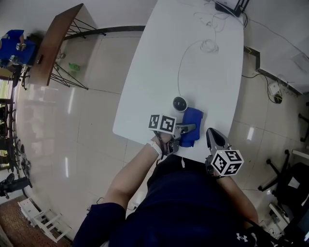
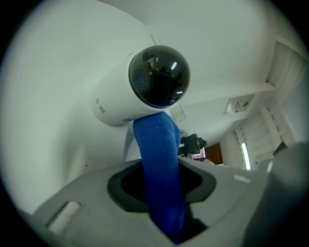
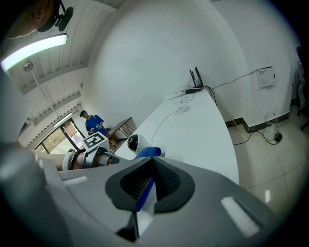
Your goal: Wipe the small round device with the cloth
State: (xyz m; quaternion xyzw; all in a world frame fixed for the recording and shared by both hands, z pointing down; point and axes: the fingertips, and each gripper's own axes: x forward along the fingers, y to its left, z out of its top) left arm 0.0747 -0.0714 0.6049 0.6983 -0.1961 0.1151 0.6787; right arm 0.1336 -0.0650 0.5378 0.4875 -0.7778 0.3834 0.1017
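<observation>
The small round device [image 1: 179,103], white with a black dome, sits near the front of the white table [image 1: 159,72]. A blue cloth [image 1: 193,121] lies just right of it. My left gripper [image 1: 187,129] is shut on the cloth's near end. In the left gripper view the cloth [image 2: 158,164] rises from between the jaws of the left gripper [image 2: 161,190] and touches the underside of the device [image 2: 157,77]. My right gripper [image 1: 211,135] hovers at the table's front edge, right of the cloth, shut and empty. Its own view shows the right gripper [image 3: 144,189], the device [image 3: 133,142] and the cloth [image 3: 147,152] ahead.
A white cable [image 1: 181,67] runs from the device up the table to a coil [image 1: 209,46]. A black router [image 1: 231,6] stands at the far end. A brown side table [image 1: 57,43] is on the floor at left, and an office chair [image 1: 289,185] at right.
</observation>
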